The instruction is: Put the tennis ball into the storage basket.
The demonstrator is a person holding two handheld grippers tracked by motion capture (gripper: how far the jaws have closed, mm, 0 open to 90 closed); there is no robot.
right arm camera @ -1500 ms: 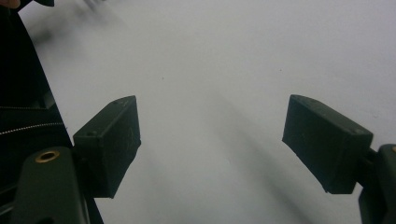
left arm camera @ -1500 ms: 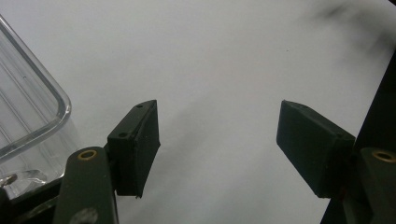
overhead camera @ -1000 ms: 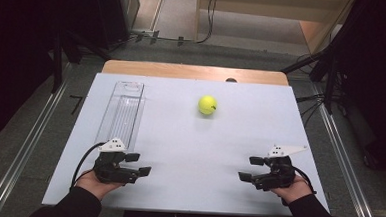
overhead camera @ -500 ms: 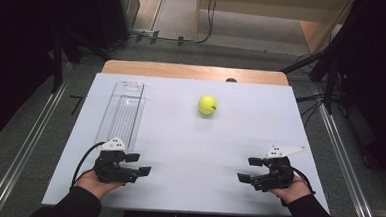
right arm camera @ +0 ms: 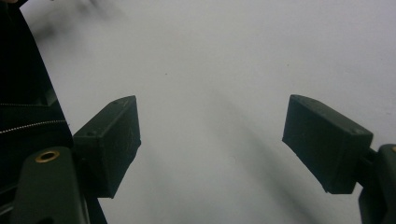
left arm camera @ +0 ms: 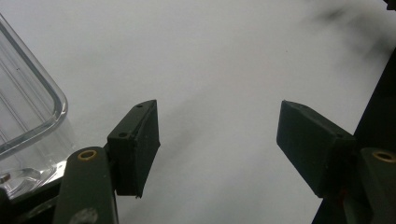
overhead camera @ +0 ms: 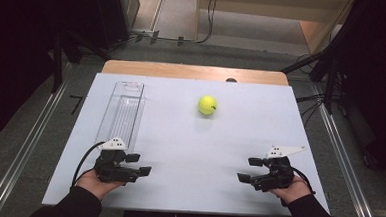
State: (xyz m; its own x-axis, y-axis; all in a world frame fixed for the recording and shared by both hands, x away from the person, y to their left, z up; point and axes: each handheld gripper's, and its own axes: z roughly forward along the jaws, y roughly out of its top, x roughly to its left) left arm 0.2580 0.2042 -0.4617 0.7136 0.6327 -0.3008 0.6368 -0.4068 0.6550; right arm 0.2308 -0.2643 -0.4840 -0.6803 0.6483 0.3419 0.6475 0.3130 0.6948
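**A:** Your left tongs rest at the near left of the white counter. Their jaws stand apart with nothing between them, bare counter showing through the gap in the left gripper view.

**B:** And my right tongs?

**A:** They sit at the near right, jaws also apart and empty over bare counter. Both pairs point inward, toward each other, well apart.

**B:** What lies just beside the left pair?

**A:** The clear plastic tray, a long one running away from you; its near end sits right by your left tongs, its rounded corner plain in the left gripper view.

**B:** The ball?

**A:** The yellow tennis ball sits alone toward the far middle of the counter, right of the tray and well away from both tongs.
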